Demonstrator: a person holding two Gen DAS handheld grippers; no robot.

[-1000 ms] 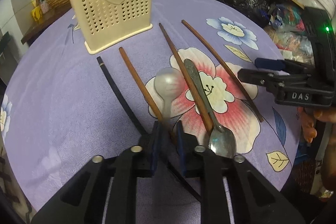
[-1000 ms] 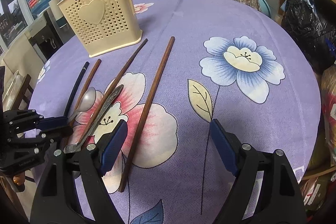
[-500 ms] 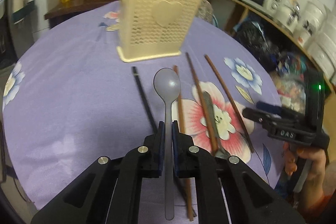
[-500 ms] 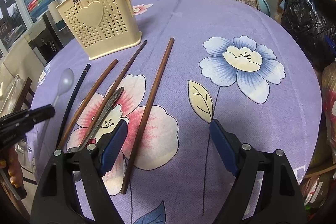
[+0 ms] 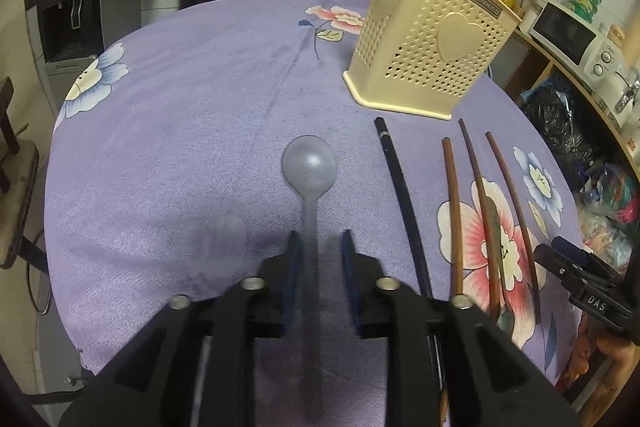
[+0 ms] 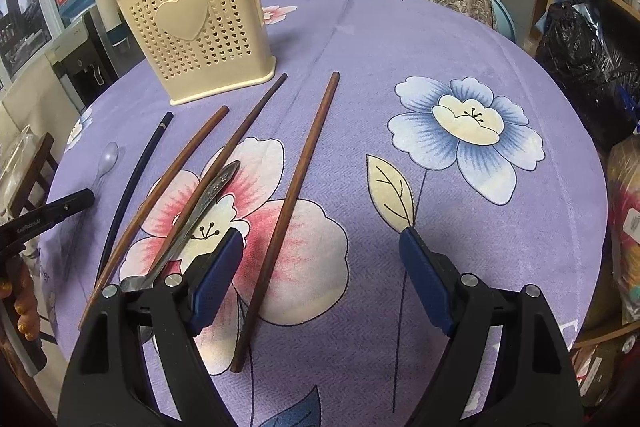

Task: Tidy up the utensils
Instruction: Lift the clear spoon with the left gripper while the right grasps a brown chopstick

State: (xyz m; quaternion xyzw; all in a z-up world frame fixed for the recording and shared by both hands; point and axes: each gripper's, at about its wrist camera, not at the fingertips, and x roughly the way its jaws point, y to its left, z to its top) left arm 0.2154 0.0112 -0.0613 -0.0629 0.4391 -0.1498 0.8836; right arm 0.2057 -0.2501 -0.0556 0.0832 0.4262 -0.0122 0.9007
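Left wrist view: left gripper [image 5: 318, 253] jaws opening around translucent grey plastic spoon [image 5: 310, 183], apparently set apart from chopsticks | right gripper [image 6: 320, 267] jaws spread, empty | cream perforated utensil holder [image 5: 428, 47] beyond, on purple floral surface [image 5: 180, 131].

Bare cloth [image 5: 180, 147] lies open left of holder [image 5: 432, 43] and chopsticks [image 5: 454, 203].

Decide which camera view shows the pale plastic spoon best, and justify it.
The left wrist view: the plastic spoon lies central and large, its handle running between the opening jaws of the left gripper. The right wrist view shows only its small bowl at the far left.
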